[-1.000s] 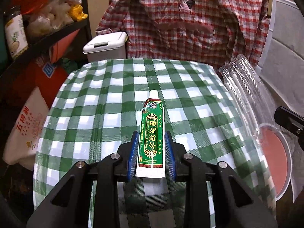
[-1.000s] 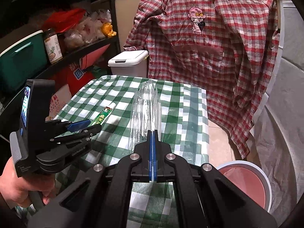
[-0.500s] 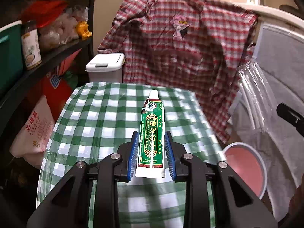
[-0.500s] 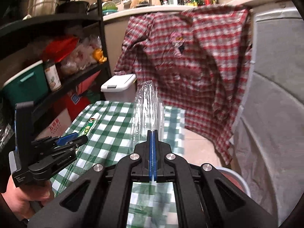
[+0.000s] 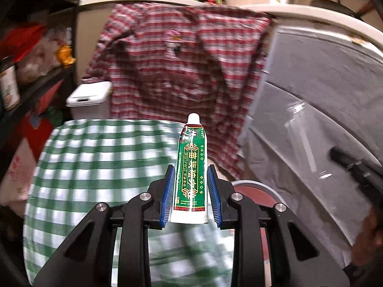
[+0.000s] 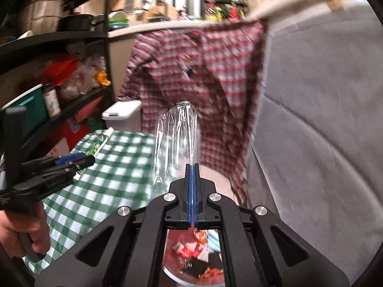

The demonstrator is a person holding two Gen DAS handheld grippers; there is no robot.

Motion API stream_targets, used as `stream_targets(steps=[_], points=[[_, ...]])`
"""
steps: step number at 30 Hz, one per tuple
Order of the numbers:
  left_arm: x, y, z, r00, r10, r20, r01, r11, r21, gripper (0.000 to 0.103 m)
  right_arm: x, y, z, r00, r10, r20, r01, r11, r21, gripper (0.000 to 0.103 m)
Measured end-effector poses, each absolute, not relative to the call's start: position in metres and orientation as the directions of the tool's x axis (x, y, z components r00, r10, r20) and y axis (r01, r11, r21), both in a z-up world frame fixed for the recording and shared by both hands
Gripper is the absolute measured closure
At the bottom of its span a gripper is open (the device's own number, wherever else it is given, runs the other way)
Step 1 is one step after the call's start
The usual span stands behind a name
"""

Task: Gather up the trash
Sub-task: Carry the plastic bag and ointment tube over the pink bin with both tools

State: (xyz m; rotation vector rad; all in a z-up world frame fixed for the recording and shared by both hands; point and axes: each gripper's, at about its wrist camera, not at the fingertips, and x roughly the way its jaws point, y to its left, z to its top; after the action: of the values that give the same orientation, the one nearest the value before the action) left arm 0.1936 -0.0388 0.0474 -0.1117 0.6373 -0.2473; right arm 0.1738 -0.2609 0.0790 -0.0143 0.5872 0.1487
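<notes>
Left wrist view: my left gripper [image 5: 190, 192] is clamped on a green tube [image 5: 190, 167] with a white cap, blue pads pressed against its two sides, cap pointing away from me. The tube is clear of the green checked table [image 5: 95, 162] and hangs past the table's right edge, with the rim of the pink bin [image 5: 258, 186] showing just beyond my fingers. At the right of this view a clear plastic wrapper [image 5: 304, 129] shows, blurred.

Right wrist view: my right gripper [image 6: 192, 174] has its jaws fully together, pinching the lower edge of that clear plastic wrapper [image 6: 176, 138], which stands up from the pads. Directly below this gripper sits the pink bin [image 6: 172, 275], and it already contains several scraps: red, orange, white and black pieces. My left gripper [image 6: 71, 161] appears at the left, above the table, with a hand [image 6: 21, 229] on its grip.

Assessment of progress: both pieces are lifted off the table, and the part of the table I can see carries no further litter; the near edge is blurred, so I cannot vouch for it. The bin holds waste already. Outstanding: bring the tube over the bin mouth, let both pieces go into it, then check the table for anything missed. The light wrapper may cling to the pads on letting go.
</notes>
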Motion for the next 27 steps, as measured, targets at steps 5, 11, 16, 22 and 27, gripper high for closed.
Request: stream_targets(steps=[5,11,16,22,27], points=[[0.191,-0.092,0.043,0.747,-0.322,-0.581,0.284,0.946,-0.158,0.075,0.173,-0.281,0.064,0.808,0.101,-0.580,-0.100,0.994,0.035,0.102],[0.191,-0.129,0.035,0.721,-0.362,-0.591,0.345,0.927,-0.147,0.075,0.174,-0.282,0.053,0.795,0.099,-0.599,-0.106,0.994,0.025,0.103],[0.193,-0.142,0.032,0.710,-0.369,-0.600,0.359,0.923,-0.142,0.075,0.178,-0.284,0.048,0.788,0.081,-0.610,-0.101,0.995,0.002,0.103],[0.200,-0.150,0.028,0.700,-0.372,-0.609,0.362,0.921,-0.146,0.075,0.183,-0.288,0.041,0.777,0.073,-0.625,-0.091,0.996,0.002,0.103],[0.205,-0.156,0.023,0.690,-0.378,-0.617,0.370,0.917,-0.148,0.075,0.187,-0.293,0.038,0.769,0.069,-0.635,-0.079,0.997,0.013,0.100]])
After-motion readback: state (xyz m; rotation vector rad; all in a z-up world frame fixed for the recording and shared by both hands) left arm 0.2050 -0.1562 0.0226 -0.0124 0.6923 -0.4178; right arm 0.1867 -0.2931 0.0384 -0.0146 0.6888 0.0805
